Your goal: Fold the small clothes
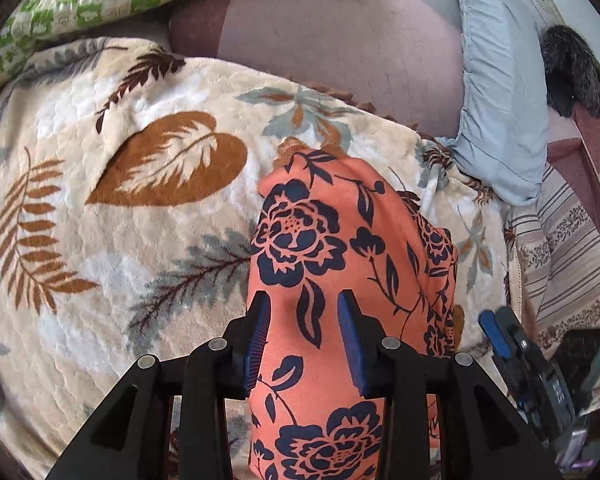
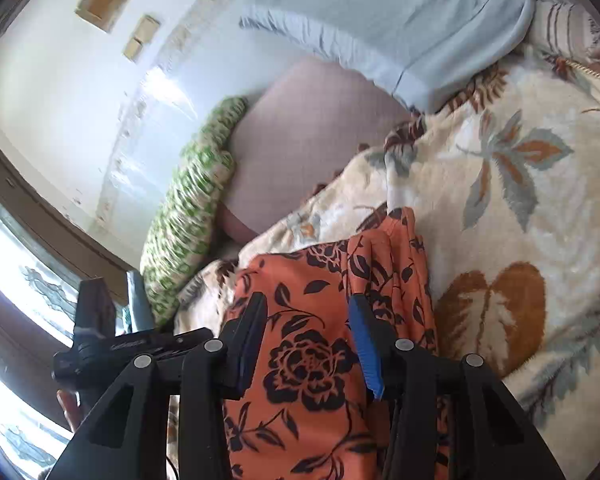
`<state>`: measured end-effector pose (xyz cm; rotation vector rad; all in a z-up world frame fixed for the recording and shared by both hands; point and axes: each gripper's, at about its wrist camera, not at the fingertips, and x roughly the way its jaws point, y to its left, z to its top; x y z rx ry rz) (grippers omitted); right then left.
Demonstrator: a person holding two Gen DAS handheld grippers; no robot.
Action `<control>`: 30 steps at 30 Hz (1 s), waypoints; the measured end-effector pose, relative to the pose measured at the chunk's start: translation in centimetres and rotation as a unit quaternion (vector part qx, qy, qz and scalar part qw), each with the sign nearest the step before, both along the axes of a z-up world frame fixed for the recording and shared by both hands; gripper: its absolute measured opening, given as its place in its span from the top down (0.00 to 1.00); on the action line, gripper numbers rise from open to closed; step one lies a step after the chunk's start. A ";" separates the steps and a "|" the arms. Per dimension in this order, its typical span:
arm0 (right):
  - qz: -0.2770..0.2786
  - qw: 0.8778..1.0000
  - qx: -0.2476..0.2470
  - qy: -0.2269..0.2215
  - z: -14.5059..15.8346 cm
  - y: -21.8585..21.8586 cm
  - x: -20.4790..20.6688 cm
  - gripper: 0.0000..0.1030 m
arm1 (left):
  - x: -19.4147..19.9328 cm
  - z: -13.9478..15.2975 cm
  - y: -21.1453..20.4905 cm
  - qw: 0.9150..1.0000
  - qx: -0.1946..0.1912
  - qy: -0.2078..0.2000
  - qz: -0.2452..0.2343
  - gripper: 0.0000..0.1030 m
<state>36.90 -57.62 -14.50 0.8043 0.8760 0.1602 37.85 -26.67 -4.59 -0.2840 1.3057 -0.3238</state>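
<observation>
The orange flowered cloth (image 1: 340, 248) lies folded long on the leafy blanket (image 1: 120, 200). The left gripper (image 1: 304, 332) and right gripper (image 2: 308, 344) are partly open, holding nothing. A snagged finger could pull the fold apart.

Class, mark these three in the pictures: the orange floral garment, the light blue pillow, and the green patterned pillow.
orange floral garment (image 1: 332, 216): left wrist view, on the flat printed cloth beyond the tool.
light blue pillow (image 1: 500, 92): left wrist view, middle of its face.
green patterned pillow (image 2: 192, 216): right wrist view, middle of its edge.
</observation>
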 end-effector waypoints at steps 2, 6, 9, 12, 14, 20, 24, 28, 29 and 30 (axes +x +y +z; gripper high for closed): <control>0.011 0.999 -0.021 0.039 -1.6 0.6 2.6 0.57 | 0.5 -1.2 0.2 1.000 -0.009 0.007 -0.006 0.66; 0.049 0.991 -0.082 0.089 -4.7 2.3 4.6 0.89 | 1.2 -3.1 0.2 1.000 -0.018 0.018 -0.004 0.67; 0.056 0.992 -0.113 0.011 -1.2 2.2 4.0 0.89 | 1.1 -2.5 -0.1 1.000 0.003 -0.027 -0.005 0.68; 0.041 0.991 -0.125 0.017 -0.6 1.1 4.2 0.89 | 0.5 -2.7 -1.5 0.997 0.044 -0.059 -0.007 0.67; 0.051 0.988 -0.141 0.045 -2.3 1.0 4.8 0.89 | 0.1 -3.5 -2.6 0.996 0.061 -0.060 -0.015 0.67; 0.053 0.985 -0.144 0.077 -5.4 0.4 5.4 0.85 | -0.4 -4.2 -4.4 0.991 0.096 -0.093 -0.032 0.67; 0.048 0.987 -0.128 0.086 -5.2 0.0 5.3 0.77 | -0.4 -3.7 -4.0 0.993 0.087 -0.080 -0.026 0.67; 0.050 0.987 -0.123 0.089 -3.4 0.0 3.8 0.72 | -1.1 -2.6 -2.9 0.995 0.078 -0.063 -0.018 0.67; 0.052 0.988 -0.116 0.088 -2.8 -0.2 3.1 0.72 | -1.4 -2.3 -2.4 0.995 0.075 -0.057 -0.017 0.67; 0.053 0.989 -0.106 0.087 -2.3 -0.4 2.3 0.71 | -1.9 -1.8 -1.7 0.996 0.066 -0.050 -0.014 0.67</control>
